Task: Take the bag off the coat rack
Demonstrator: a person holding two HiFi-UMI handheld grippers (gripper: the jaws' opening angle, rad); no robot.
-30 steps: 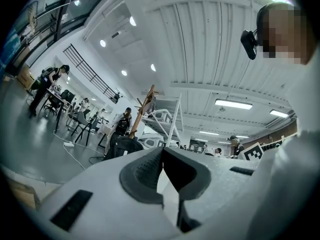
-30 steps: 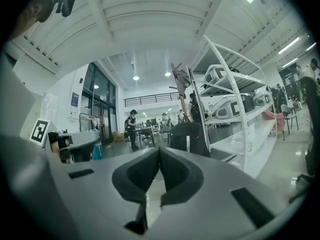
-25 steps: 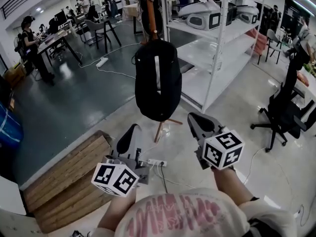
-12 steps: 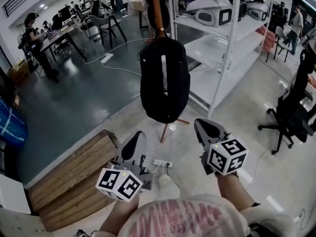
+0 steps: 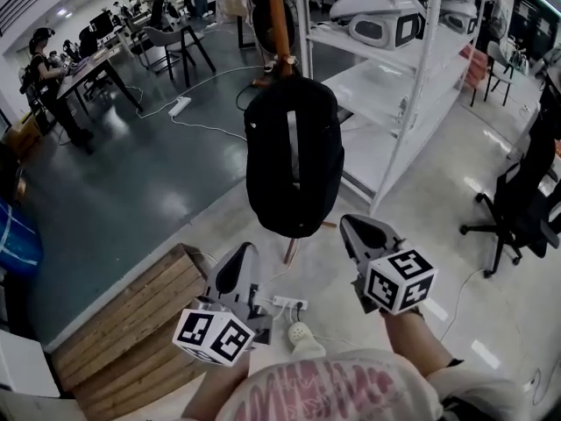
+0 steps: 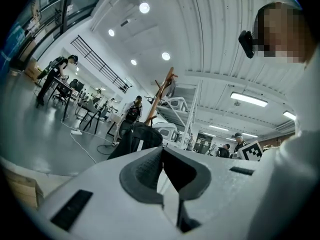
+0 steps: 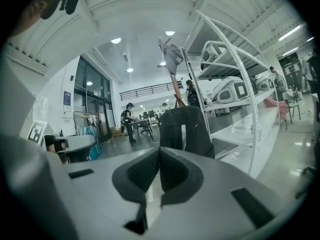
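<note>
A black backpack with a grey stripe hangs from a wooden coat rack straight ahead of me. The same bag shows in the left gripper view and in the right gripper view, beyond the jaws. My left gripper is low and left of the bag, shut and empty. My right gripper is just below the bag's right side, also shut with nothing in it. Neither touches the bag. A grey cap sits on top of the rack.
A white metal shelving unit with helmet-like devices stands right of the rack. A wooden pallet lies at lower left. A power strip and cables lie on the floor. A black office chair stands at right. People work at desks in the far left.
I have come closer to the rack, so the bag looks larger. Both grippers have stayed shut and risen slightly toward the bag's bottom.
</note>
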